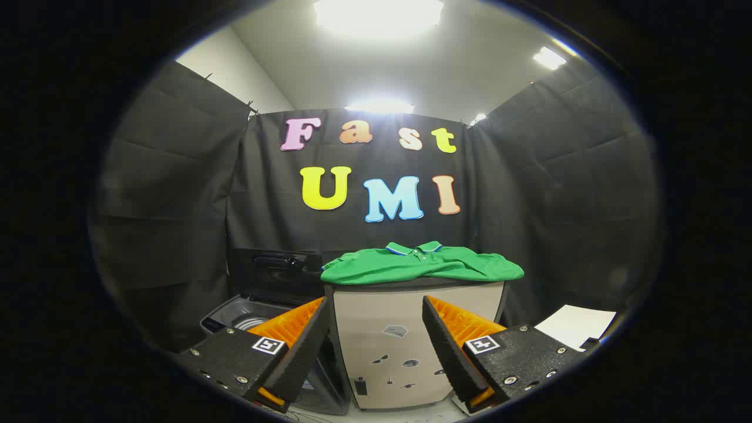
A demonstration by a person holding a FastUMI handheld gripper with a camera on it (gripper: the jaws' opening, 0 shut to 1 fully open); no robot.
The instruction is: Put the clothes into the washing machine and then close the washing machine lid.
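Claw (376, 338): fingers spread wide, nothing held. Ahead, past the tips: a pale cabinet (405, 352), its dark top serving as the surface. Green shirt (423, 265) lies flat on that surface, above and beyond the claw, slightly to the right, long axis running left-right across the approach. Washing machine (252, 317) sits low, beyond the left finger, lid (276, 273) up. Next move, approx.: raise and advance to the shirt's near edge.

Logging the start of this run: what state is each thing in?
green polo shirt: lying flat on the cabinet, untouched
washing machine: lid up, tub open
tool: fingers open, empty, short of the shirt
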